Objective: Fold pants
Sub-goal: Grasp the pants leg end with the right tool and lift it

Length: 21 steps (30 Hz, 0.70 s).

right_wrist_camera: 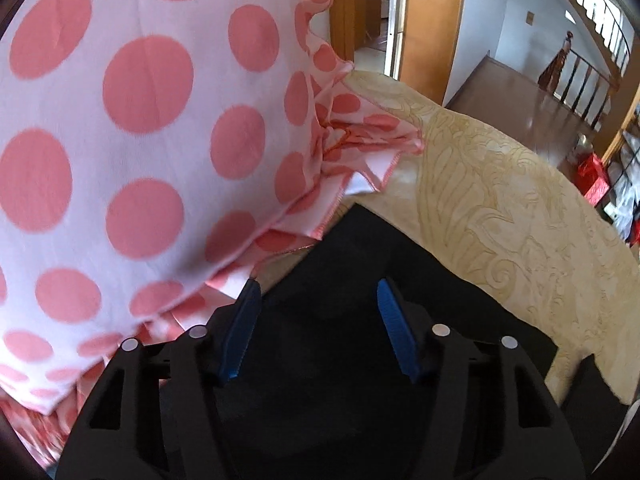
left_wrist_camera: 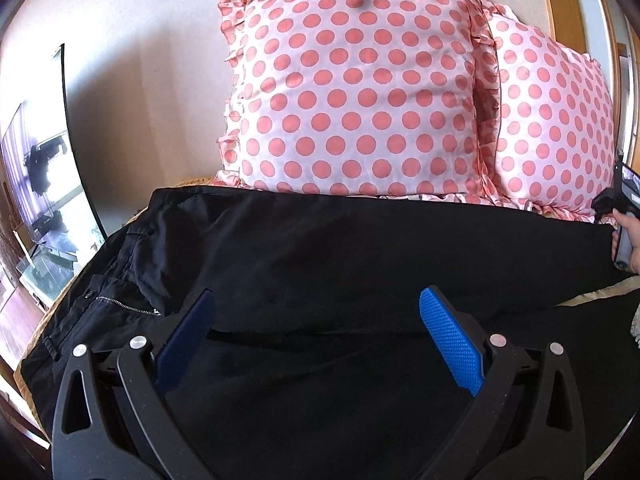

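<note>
Left wrist view: the black pants (left_wrist_camera: 320, 248) lie spread across the bed (left_wrist_camera: 592, 298), its yellow patterned cover showing at the edges, with the waistband and zipper (left_wrist_camera: 124, 304) toward the left of the frame and the legs running off to the right. The left gripper (left_wrist_camera: 316, 304) hangs over the garment near the fly, its blue-padded fingers (left_wrist_camera: 450, 340) spread wide apart with nothing between them; the dark cloth fills the whole gap below them, and a fold line crosses it between the two tips. Whether the tips touch the fabric cannot be told. Behind the pants, two pink polka-dot pillows (left_wrist_camera: 356, 88) lean against the wall, their frilled lower edges right at the far edge of the garment. At the far right of this view a hand (left_wrist_camera: 626, 236) grips the handle of the other device beside the leg end of the pants. In the right wrist view, the right gripper (right_wrist_camera: 318, 286) sits over that leg end, its fingers (right_wrist_camera: 394, 332) parted and holding nothing, with the black cloth (right_wrist_camera: 360, 248) lying under and ahead of them, its corner pointing away. The left fingertip is just beside the ruffle of a pillow (right_wrist_camera: 120, 128), and the patterned bed cover (right_wrist_camera: 500, 200) lies to the right.
</note>
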Available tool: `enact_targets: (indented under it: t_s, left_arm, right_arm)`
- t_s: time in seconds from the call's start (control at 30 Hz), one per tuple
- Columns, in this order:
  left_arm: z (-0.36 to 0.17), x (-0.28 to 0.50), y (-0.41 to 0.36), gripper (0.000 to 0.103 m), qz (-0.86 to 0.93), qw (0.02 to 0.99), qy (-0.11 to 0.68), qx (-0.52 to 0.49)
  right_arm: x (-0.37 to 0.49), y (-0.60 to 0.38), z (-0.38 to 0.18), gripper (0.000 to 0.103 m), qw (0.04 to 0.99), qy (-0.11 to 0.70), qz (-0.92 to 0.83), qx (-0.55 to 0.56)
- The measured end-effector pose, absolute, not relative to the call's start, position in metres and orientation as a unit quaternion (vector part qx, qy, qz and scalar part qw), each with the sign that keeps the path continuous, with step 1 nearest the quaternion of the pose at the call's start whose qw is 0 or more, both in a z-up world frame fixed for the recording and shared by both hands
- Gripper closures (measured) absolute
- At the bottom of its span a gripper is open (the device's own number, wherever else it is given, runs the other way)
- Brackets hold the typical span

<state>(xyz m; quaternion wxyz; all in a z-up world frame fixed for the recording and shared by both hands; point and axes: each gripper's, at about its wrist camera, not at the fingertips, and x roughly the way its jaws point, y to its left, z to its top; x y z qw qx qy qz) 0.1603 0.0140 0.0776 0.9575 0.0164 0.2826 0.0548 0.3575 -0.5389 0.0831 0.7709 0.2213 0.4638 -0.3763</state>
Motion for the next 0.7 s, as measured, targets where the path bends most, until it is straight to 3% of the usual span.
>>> enact_targets:
  t_s: [0.37, 0.43, 0.53, 0.6, 0.7]
  left_arm:
    - [0.066, 0.171, 0.013, 0.002, 0.054, 0.954, 0.296, 0.015]
    - [0.065, 0.171, 0.013, 0.002, 0.054, 0.953, 0.299, 0.013]
    - [0.063, 0.172, 0.014, 0.002, 0.052, 0.952, 0.303, 0.007]
    - [0.063, 0.171, 0.015, 0.002, 0.053, 0.951, 0.303, 0.006]
    - [0.064, 0.169, 0.016, 0.002, 0.056, 0.952, 0.301, 0.006]
  right_arm:
    - [0.394, -0.529, 0.069, 0.026, 0.766, 0.472, -0.414, 0.137]
    - [0.393, -0.532, 0.068, 0.033, 0.773, 0.47, -0.404, 0.135]
    - [0.391, -0.534, 0.069, 0.055, 0.779, 0.466, -0.391, 0.154]
    - [0.385, -0.532, 0.071, 0.075, 0.778, 0.464, -0.391, 0.163]
    - [0.374, -0.537, 0.077, 0.087, 0.783, 0.45, -0.382, 0.193]
